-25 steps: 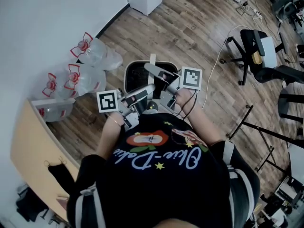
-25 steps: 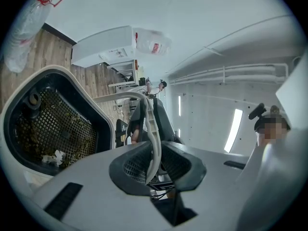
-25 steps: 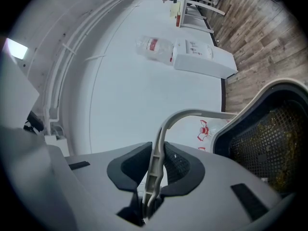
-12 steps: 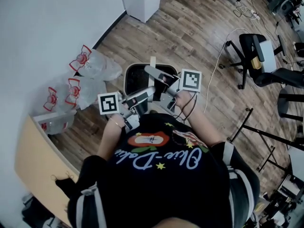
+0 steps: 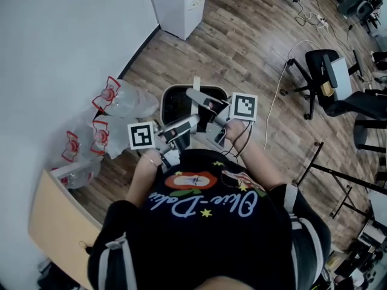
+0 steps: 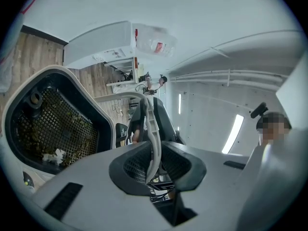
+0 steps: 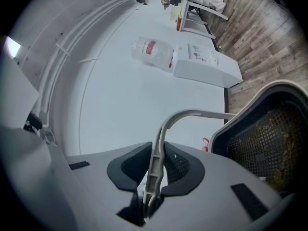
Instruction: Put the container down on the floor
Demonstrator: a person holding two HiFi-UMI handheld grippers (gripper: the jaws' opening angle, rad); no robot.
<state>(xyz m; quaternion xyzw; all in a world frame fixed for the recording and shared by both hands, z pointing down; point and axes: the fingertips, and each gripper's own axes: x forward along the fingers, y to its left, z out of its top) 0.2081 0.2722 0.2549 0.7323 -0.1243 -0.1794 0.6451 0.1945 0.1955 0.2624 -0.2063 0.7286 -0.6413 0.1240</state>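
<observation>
Now, the entry as it stands:

Item: container [image 5: 164, 98], a dark mesh-lined tub with a pale rim and a thin grey bail handle [image 6: 153, 129].
Contents: small scraps of litter caught in the mesh; what they are is too small to tell.
Place: on your side of the white cabinet [image 5: 178, 5], hanging in the air before your chest, above the wooden floor [image 5: 254, 47] and not touching it.
Left tongs [image 6: 154, 163]: closed on the handle, one pad pressing each face of the strip.
Right tongs [image 7: 156, 168]: likewise clamped on that same handle, close by the left pair.
Neighbours: clear bags with red ties [image 5: 115, 101] lie along the wall, nearer you than the cabinet. An office chair [image 5: 329, 71] stands well off to the cabinet's right.
Step in hand: by my reading this is the carry. The tub is up off the boards and hangs from both grips, and the put-down is not yet begun.
Next move calls for: a bare patch of boards short of the cabinet and clear of the bags. Lower both hands together and level, so the tub does not swing on its bail. Part the tongs only once the base sits flat and the handle goes slack.
</observation>
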